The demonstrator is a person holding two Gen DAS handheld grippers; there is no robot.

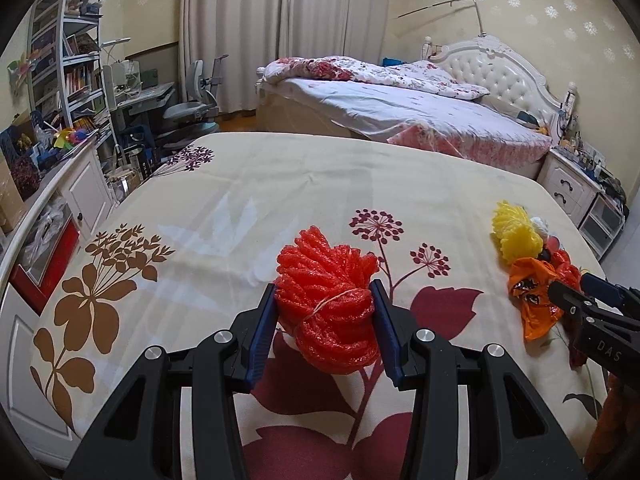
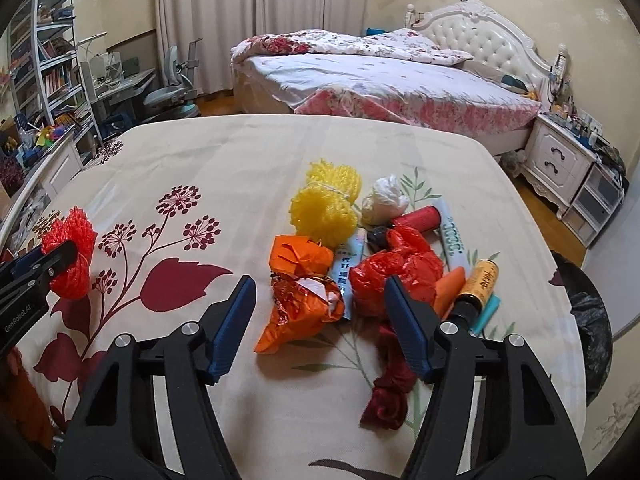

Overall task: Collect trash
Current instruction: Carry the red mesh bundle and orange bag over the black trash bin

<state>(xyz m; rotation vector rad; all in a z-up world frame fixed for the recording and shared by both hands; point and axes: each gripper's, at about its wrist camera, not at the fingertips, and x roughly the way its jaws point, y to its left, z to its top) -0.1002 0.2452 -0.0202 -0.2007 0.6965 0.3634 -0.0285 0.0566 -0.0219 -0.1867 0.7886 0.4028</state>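
Note:
My left gripper (image 1: pixel 325 304) is shut on a red foam net bundle (image 1: pixel 328 300) over the flowered tablecloth (image 1: pixel 240 208); the bundle also shows at the left of the right wrist view (image 2: pixel 70 256). My right gripper (image 2: pixel 320 300) is open, its jaws on either side of an orange wrapper (image 2: pixel 300 300) without touching it. Behind the wrapper lie a yellow foam net (image 2: pixel 324 208), a white wad (image 2: pixel 384 198), a red plastic bag (image 2: pixel 396 272), a red tube (image 2: pixel 416 218), a gold can (image 2: pixel 480 280) and a dark red cloth (image 2: pixel 390 392).
A black trash bag (image 2: pixel 592 332) stands past the table's right edge. A bed (image 1: pixel 400 120) is behind the table, a nightstand (image 2: pixel 556 160) to the right, and shelves (image 1: pixel 68 60) and a desk with a chair (image 1: pixel 192 100) on the left.

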